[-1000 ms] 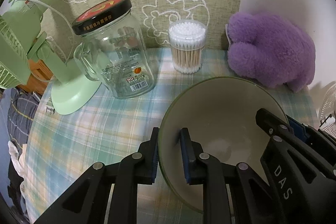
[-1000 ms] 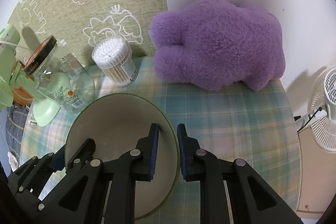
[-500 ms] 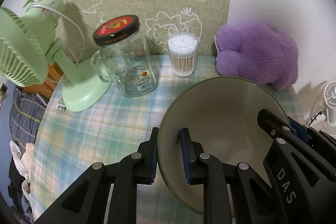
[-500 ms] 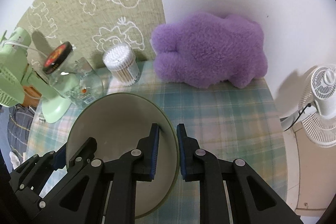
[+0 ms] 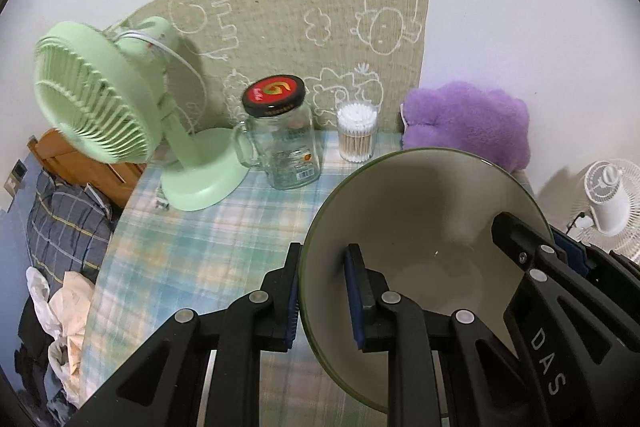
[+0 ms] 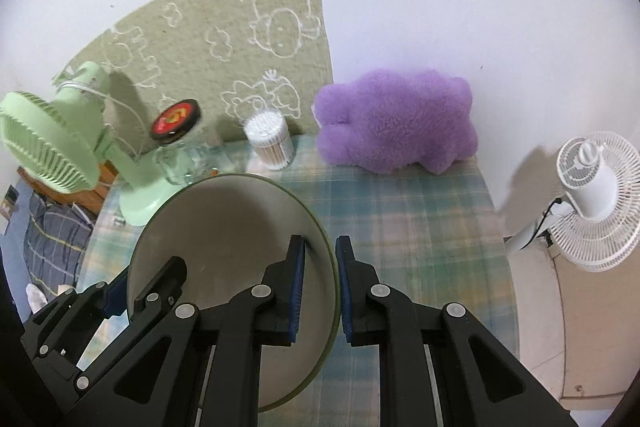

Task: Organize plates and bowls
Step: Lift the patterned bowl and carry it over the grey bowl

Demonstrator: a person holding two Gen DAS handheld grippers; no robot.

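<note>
A large beige bowl with a dark green rim [image 5: 420, 211] is held up above the plaid tablecloth by both grippers. My left gripper [image 5: 322, 295] is shut on the bowl's left rim, one finger outside and one inside. My right gripper [image 6: 320, 283] is shut on the bowl's [image 6: 224, 227] right rim the same way. Each gripper shows in the other's view, the right one [image 5: 560, 287] at the bowl's far side and the left one [image 6: 132, 291] at the lower left. The bowl is empty inside.
On the plaid table [image 5: 208, 243] stand a green desk fan [image 5: 120, 115], a glass jar with a black-red lid [image 5: 284, 143], a tub of cotton swabs [image 5: 357, 133] and a purple plush toy [image 6: 396, 123]. A white floor fan [image 6: 592, 195] stands off the table's right edge.
Both grippers have lifted the bowl up and back from the table. The jar, swabs and plush look smaller and farther, and the whole green fan has come into view.
</note>
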